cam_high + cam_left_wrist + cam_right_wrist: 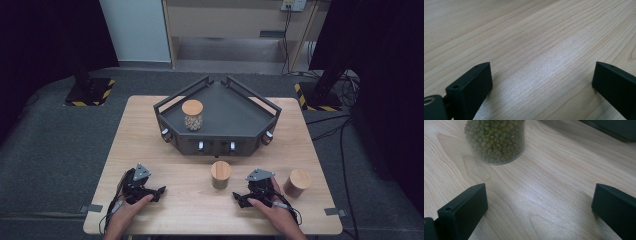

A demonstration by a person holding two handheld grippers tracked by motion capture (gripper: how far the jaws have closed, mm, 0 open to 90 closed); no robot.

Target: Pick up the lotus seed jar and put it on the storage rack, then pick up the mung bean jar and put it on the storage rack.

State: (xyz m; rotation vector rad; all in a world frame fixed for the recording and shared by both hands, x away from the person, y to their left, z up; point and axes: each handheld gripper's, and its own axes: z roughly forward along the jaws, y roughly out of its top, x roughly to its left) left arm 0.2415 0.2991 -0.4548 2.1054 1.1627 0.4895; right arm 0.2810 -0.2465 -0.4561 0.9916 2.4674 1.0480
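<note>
Low over table (190, 200): left gripper (159, 192), right gripper (236, 198), jaws spread.

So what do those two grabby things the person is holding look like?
Both are black. The left gripper and the right gripper each carry a grey three-cornered plate on top, and a thin cable trails back from each past the hand. Up close, each gripper has two chunky, flat-faced black jaws with small round holes near their tips. No sleeves show on the forearms.
</note>
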